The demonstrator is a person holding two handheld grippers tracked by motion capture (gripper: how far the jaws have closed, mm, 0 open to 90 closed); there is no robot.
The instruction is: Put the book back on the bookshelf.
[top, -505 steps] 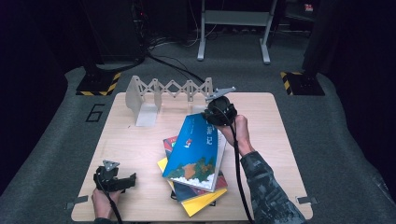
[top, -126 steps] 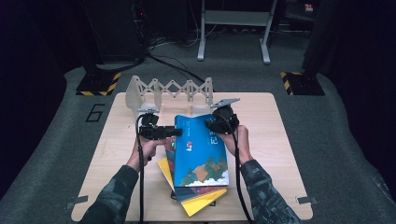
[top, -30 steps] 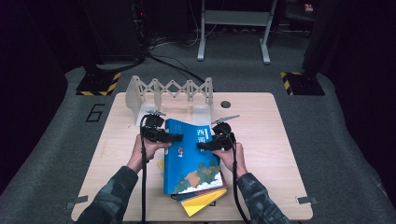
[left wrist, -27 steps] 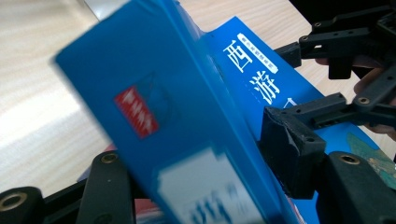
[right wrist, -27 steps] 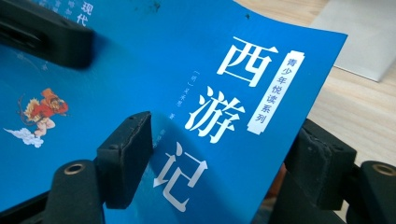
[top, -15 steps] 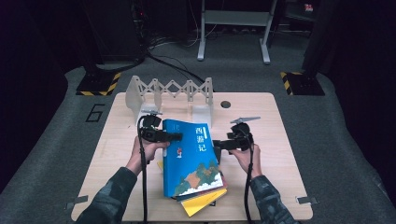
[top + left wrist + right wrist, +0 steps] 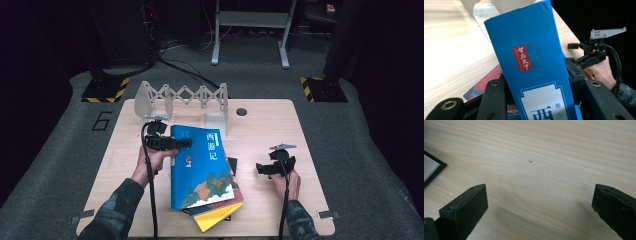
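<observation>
Blue book (image 7: 202, 167) sits tilted on the stack of books (image 7: 220, 212) at mid-table, its top left corner clamped in my left gripper (image 7: 172, 144), whose jaws have just been tightening on the cover. My right gripper (image 7: 261, 168) has just been opening and hangs apart over bare table (image 7: 280, 125) — nothing between its jaws. I'd keep the clamp firm and swing the book upright toward the white rack (image 7: 180, 95) — slowly, so it doesn't pivot.

On the worktop (image 7: 300, 125) a book (image 7: 200, 165) lay atop a stack of books (image 7: 220, 210) near the front edge, its far end raised between the jaws of the left gripper (image 7: 167, 143). An accordion rack (image 7: 182, 97) stood behind it. The right gripper (image 7: 270, 167) hung well apart to the right, over bare worktop.
</observation>
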